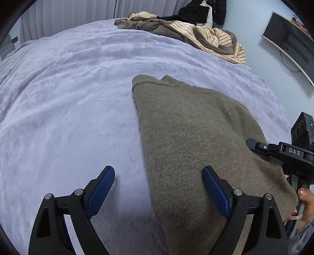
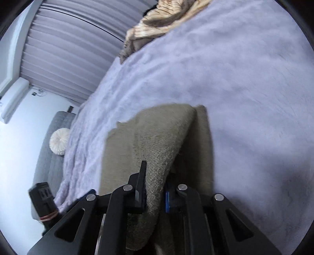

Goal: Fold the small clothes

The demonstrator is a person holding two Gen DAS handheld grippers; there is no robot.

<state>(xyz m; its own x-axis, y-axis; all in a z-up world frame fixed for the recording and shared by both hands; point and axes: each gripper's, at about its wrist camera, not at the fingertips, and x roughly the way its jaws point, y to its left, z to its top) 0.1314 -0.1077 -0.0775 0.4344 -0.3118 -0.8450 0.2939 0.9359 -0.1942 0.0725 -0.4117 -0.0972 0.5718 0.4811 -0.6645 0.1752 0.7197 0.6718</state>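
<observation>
An olive-brown knitted garment [image 1: 196, 133] lies flat on the lilac plush bedspread [image 1: 74, 102]. My left gripper [image 1: 159, 192] hovers wide open over the garment's near left edge, one blue pad above the bedspread and the other above the knit, with nothing gripped. In the left wrist view my right gripper [image 1: 253, 146] comes in from the right at the garment's right edge. In the right wrist view, that right gripper [image 2: 155, 186] is shut on a raised fold of the garment [image 2: 157, 141], whose cloth runs up between the fingers.
A heap of striped cream and brown fleece clothes [image 1: 198, 33] lies at the far side of the bed, with dark clothes [image 1: 204, 11] behind it. A monitor [image 1: 288, 39] hangs on the right wall. A person's fingers [image 1: 304, 204] show at the right edge. A round cushion [image 2: 58, 141] lies beside the bed.
</observation>
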